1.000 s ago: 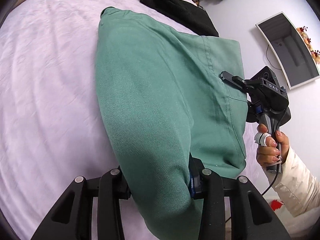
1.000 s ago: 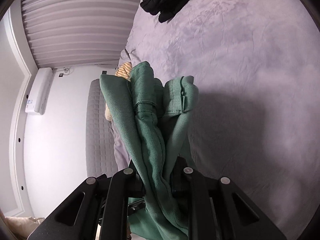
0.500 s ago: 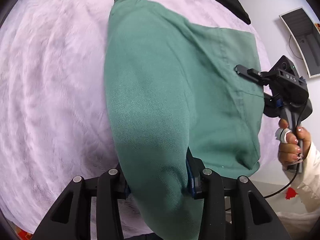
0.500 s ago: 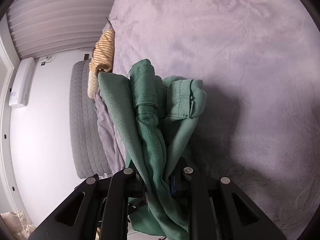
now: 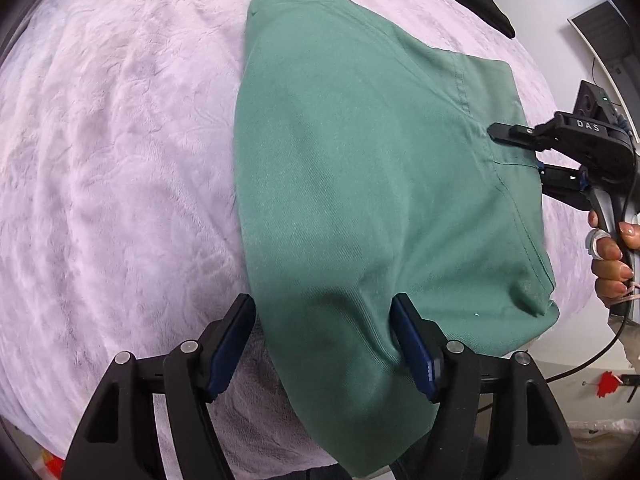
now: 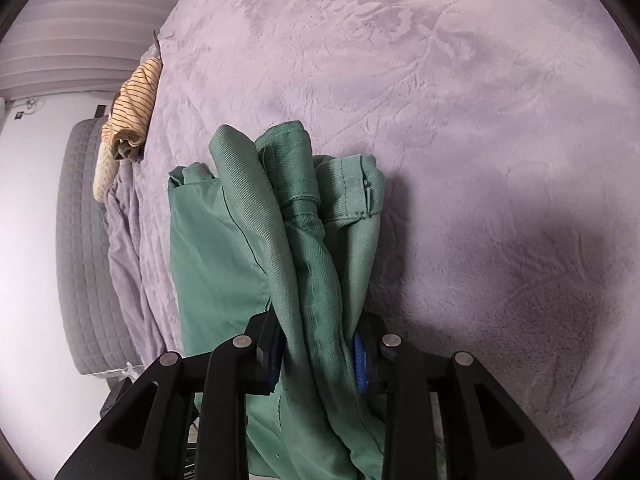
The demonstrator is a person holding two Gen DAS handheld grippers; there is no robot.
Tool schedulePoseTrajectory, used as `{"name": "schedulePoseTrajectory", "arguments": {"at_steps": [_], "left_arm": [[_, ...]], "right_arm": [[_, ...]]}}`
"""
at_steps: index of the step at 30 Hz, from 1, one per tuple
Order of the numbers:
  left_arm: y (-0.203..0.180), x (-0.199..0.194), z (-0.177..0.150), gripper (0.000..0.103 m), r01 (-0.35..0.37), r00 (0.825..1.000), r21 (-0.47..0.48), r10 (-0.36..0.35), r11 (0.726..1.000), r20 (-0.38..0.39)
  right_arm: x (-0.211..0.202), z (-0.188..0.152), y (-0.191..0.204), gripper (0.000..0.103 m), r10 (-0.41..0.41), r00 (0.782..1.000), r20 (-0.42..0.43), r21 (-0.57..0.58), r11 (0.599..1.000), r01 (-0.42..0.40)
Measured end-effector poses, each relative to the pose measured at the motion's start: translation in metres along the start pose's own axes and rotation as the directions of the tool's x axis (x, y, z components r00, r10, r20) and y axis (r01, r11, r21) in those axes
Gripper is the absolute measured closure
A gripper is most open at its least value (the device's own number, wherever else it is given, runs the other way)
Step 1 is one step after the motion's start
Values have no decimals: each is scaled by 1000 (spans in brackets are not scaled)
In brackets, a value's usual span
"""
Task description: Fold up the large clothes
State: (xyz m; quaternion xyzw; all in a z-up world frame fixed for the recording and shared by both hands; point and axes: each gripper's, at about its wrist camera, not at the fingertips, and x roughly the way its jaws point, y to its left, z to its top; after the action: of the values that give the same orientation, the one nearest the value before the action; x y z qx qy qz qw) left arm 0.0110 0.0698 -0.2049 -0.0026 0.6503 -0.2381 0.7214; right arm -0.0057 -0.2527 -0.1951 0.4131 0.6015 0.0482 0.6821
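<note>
Green trousers (image 5: 360,184) – seemingly loose between left hand-held gripper (image 5: 324,344), jaws opening

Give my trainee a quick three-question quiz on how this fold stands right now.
1. True or false: the green garment lies on a wooden table.
2. The left claw is: A) shut on nothing, B) open, with the garment between its jaws, C) out of view.
3. In the right wrist view, what lies at the bed's far left edge?

Key:
1. False: it lies on the lilac bedspread.
2. B; its jaws have just been opening.
3. A yellow striped cloth.
</note>
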Motion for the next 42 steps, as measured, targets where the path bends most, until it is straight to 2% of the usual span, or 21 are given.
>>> {"name": "schedulePoseTrajectory", "arguments": {"at_steps": [6,10,12,14,18,21,22,23,24,26,28,32,36,39,42], "left_arm": [[6,-15,-19,32,-34,999,1,34,999,-3],[4,-43,-6,31,-75,995,-22,76,997,63],[12,-58,3,4,-103,988,-50,108,993,107],[20,-68,13,2,-141,975,-71,151,987,161],[34,-69,38,2,-182,964,-119,201,976,176],[39,-49,52,2,-229,957,-123,247,966,153],[40,-44,56,2,-246,954,-117,261,962,145],[38,-40,57,2,-260,952,-109,274,960,141],[37,-41,56,2,-264,950,-100,276,959,145],[31,-41,55,2,-257,951,-79,267,963,159],[22,-31,58,2,-261,952,-62,267,963,151],[4,-8,56,2,-287,947,-21,287,958,141],[1,-11,54,2,-285,951,-6,283,958,127],[2,-27,41,2,-284,952,23,279,959,123],[1,-41,16,2,-223,971,53,217,973,96]], "right_arm": [[-28,-10,5,67,-76,997,17,-37,996,76],[-49,-17,6,66,-90,994,54,-44,995,92],[-59,-22,8,66,-80,993,81,-52,995,85],[-63,-22,11,66,-63,993,100,-60,996,69],[-56,-15,20,66,-37,994,100,-84,995,46],[-36,-8,21,66,-38,997,66,-85,995,44],[-28,-7,24,80,-35,998,48,-92,995,39],[-24,-8,31,101,-55,998,37,-119,991,59],[-23,-10,45,101,-112,993,44,-190,974,119],[-30,-17,69,101,-223,969,107,-343,906,247],[-30,-15,66,101,-291,949,122,-376,871,316],[-4,-1,17,101,-347,937,42,-293,892,344],[18,0,11,101,-401,915,46,-337,856,392],[13,-2,11,102,-393,918,45,-336,860,385],[3,-5,8,102,-366,930,37,-303,883,359]]}}
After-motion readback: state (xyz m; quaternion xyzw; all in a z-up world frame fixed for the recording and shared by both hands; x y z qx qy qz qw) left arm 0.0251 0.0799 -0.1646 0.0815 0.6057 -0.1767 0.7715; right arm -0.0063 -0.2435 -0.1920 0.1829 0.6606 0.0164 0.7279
